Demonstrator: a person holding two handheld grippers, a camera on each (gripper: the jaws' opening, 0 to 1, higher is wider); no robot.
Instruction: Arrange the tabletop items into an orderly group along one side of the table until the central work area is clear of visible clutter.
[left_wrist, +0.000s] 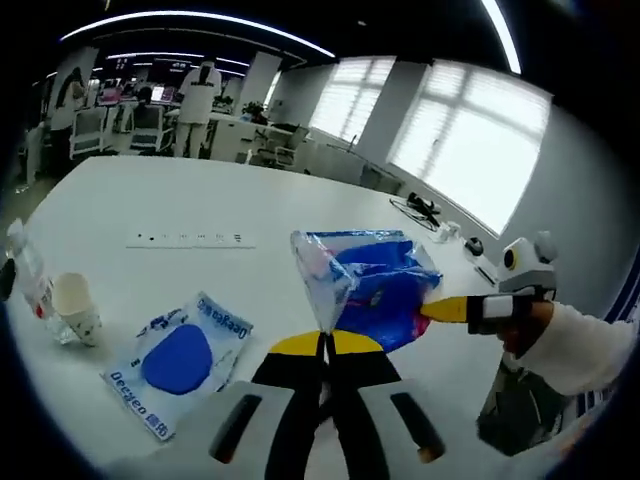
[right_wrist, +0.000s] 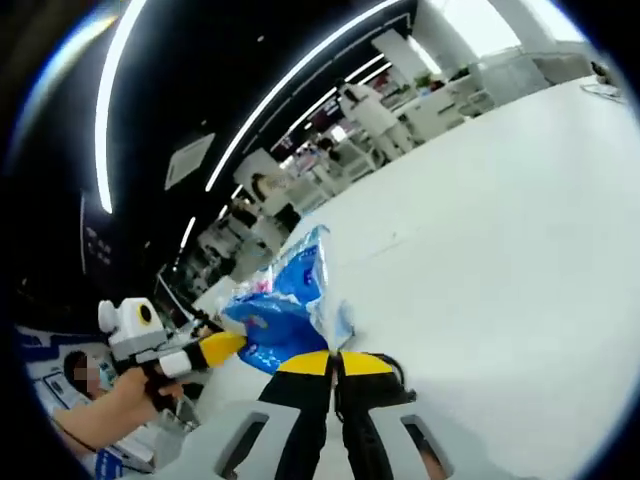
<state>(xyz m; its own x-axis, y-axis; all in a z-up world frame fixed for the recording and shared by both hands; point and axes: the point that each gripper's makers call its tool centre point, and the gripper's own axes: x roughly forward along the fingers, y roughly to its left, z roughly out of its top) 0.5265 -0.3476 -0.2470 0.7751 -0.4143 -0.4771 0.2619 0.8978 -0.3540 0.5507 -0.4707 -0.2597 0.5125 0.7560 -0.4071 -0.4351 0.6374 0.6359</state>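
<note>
Left gripper view: the left tool (left_wrist: 325, 345) has its jaws pressed together on the lower corner of a blue-and-clear plastic bag (left_wrist: 370, 285), which stands lifted off the white table (left_wrist: 170, 200). The right tool (left_wrist: 450, 309) enters from the right, its yellow tips pinching the bag's far edge. Holding the bag at two points probably keeps the limp film spread and under control, so it can be carried to one side of the table rather than dragged.

On the table lie a flat blue-and-white packet (left_wrist: 178, 362), just below and left of the bag, and farther left a paper cup (left_wrist: 74, 303) close beside a crumpled clear bottle (left_wrist: 28, 270). A faint row of small marks (left_wrist: 190, 239) sits mid-table. All are apart from the bag and, judging by their spread, not yet grouped.

Right gripper view: the right tool (right_wrist: 336, 360) is closed on the bag (right_wrist: 285, 315) from the opposite side, and the left tool (right_wrist: 215, 348) appears at left, held in a person's hand (right_wrist: 135, 388). This view adds the hand and a broad bare stretch of table (right_wrist: 500, 250); the packet, cup and bottle are seen from the left gripper view.
</note>
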